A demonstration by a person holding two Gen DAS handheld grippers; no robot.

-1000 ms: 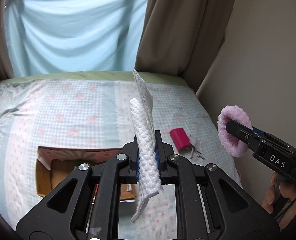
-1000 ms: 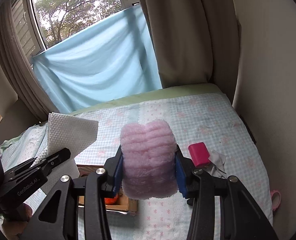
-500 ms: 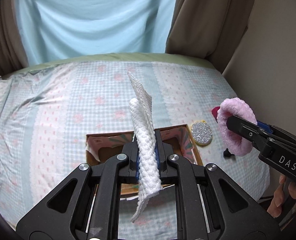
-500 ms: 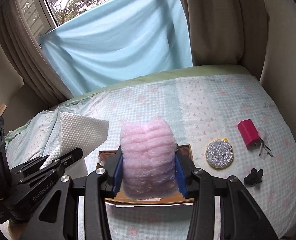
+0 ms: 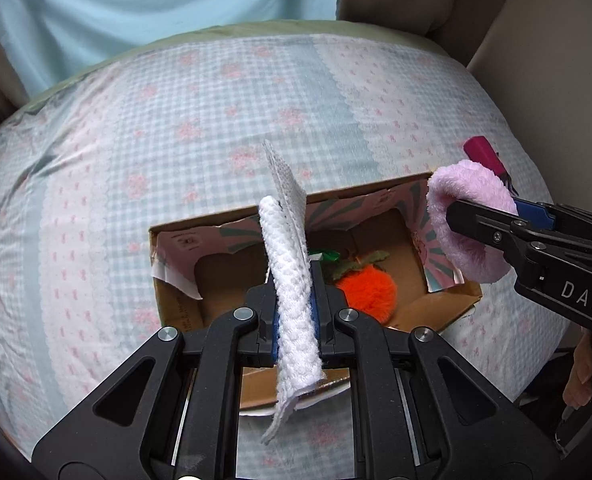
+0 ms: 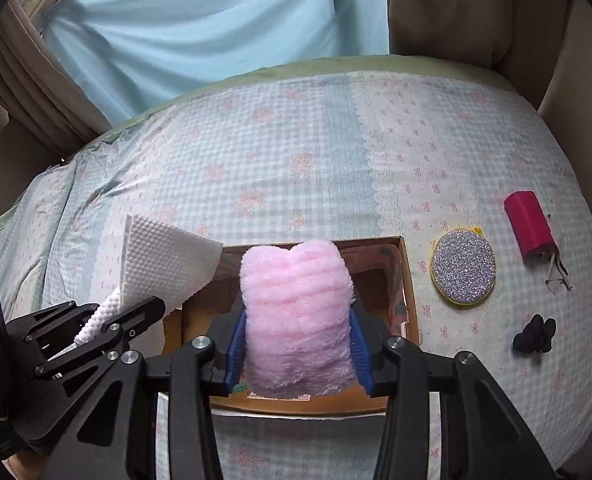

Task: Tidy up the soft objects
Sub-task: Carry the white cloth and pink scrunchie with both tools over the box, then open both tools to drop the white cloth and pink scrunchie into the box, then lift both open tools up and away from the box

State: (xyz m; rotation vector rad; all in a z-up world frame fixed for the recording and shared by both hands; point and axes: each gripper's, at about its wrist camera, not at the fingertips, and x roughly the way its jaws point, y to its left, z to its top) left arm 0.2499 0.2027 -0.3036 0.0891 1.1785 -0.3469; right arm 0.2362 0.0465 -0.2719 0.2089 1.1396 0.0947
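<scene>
My left gripper (image 5: 294, 312) is shut on a folded white waffle-textured cloth (image 5: 289, 280), which stands on edge above an open cardboard box (image 5: 175, 304) on the bed. An orange fluffy toy (image 5: 370, 290) with green leaves lies inside the box. To the right, my right gripper (image 6: 298, 344) is shut on a pink fluffy band (image 6: 298, 312), also hanging over the box (image 6: 410, 280). In the right wrist view the white cloth (image 6: 163, 260) and the left gripper (image 6: 107, 320) show at the left; the pink band (image 5: 464, 224) shows at the right of the left wrist view.
On the checked bedspread (image 6: 296, 160), right of the box, lie a glittery silver disc with a yellow rim (image 6: 464, 266), a red cylinder (image 6: 528, 224) and a small black item (image 6: 534, 334). A light blue sheet (image 6: 215, 20) and beige curtains hang behind. A hand (image 5: 584, 372) shows at the lower right.
Both grippers have come down and forward over the bed while tilting downward, each keeping its item. The box now lies right beneath them and the orange toy inside has come into view.
</scene>
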